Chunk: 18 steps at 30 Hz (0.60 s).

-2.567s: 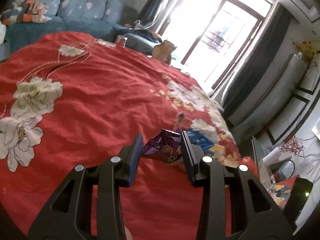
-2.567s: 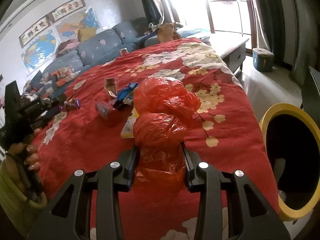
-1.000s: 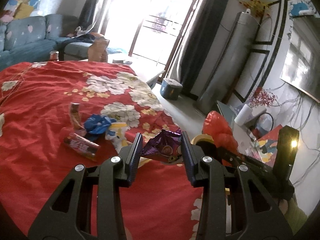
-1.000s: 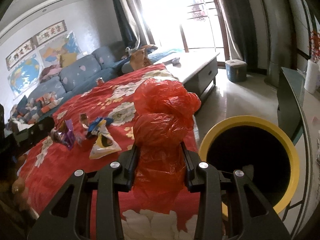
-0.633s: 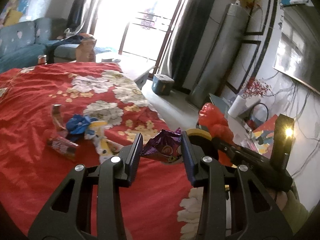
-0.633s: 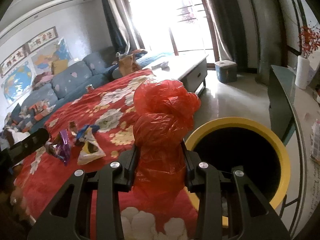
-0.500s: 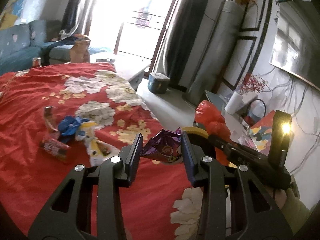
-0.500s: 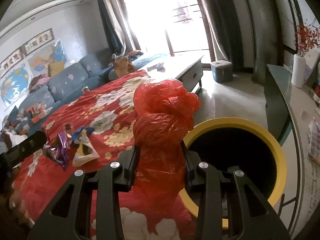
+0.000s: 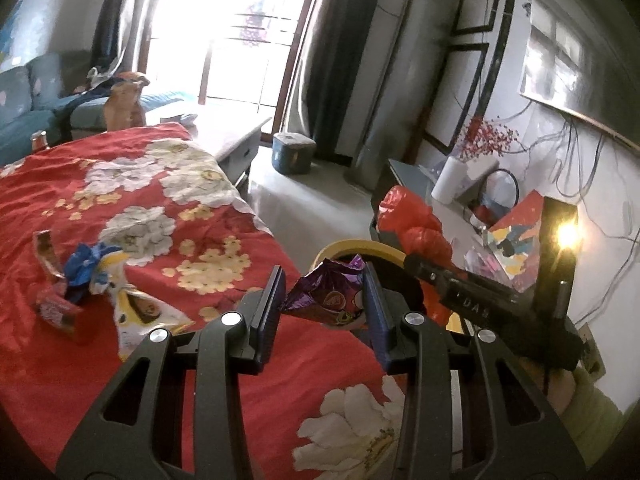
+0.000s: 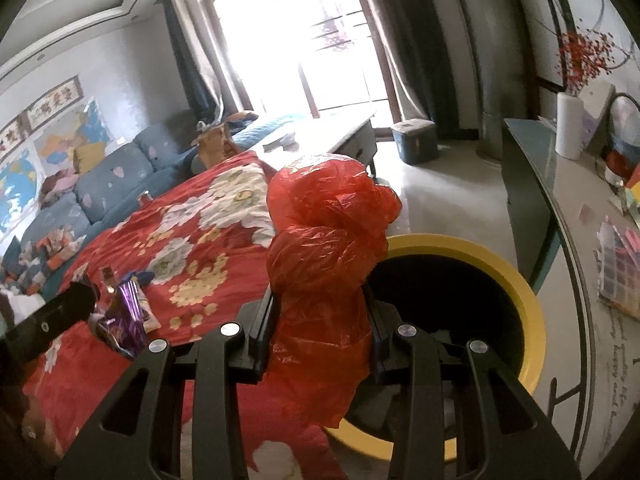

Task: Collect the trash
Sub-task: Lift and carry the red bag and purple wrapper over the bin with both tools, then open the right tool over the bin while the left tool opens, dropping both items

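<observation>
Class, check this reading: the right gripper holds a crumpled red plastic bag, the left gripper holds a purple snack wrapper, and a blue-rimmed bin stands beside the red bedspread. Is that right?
One detail is wrong: the bin's rim is yellow, not blue, as the right wrist view shows. The right gripper does hold the red plastic bag, the left gripper the purple snack wrapper, beside the red bedspread.

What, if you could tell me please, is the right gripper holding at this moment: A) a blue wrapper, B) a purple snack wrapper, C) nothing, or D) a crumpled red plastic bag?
D: the right gripper is closed on the crumpled red plastic bag, beside the yellow-rimmed bin.
</observation>
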### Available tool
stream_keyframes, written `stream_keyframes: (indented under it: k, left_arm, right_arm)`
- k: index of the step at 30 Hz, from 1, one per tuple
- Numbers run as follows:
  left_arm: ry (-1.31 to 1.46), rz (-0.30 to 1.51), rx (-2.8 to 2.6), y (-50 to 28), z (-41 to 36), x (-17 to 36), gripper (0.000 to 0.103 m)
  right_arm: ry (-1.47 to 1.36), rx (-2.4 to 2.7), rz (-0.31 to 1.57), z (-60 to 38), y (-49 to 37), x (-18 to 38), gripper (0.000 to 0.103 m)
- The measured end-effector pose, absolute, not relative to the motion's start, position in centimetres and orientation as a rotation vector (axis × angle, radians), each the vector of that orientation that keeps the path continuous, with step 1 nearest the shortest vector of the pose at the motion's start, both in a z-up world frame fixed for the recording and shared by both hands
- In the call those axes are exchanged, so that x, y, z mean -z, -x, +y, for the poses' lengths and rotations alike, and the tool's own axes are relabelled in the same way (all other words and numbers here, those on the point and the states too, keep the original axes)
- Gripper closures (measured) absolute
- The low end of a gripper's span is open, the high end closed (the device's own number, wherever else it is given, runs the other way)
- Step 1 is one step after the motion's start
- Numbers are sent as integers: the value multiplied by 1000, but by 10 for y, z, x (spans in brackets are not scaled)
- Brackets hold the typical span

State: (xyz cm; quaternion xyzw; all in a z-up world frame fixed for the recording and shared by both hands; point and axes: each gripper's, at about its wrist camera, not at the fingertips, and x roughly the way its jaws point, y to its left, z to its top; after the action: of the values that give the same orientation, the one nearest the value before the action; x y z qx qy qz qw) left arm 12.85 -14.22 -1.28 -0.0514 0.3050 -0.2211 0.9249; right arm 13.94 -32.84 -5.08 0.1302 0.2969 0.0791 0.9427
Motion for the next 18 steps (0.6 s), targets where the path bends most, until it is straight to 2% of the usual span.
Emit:
stream_keyframes:
  k: [18]
  left_arm:
    - [-15, 635, 539, -146, -205, 23, 71]
  right_arm:
    - [-348, -66, 632, -385, -139, 73, 68]
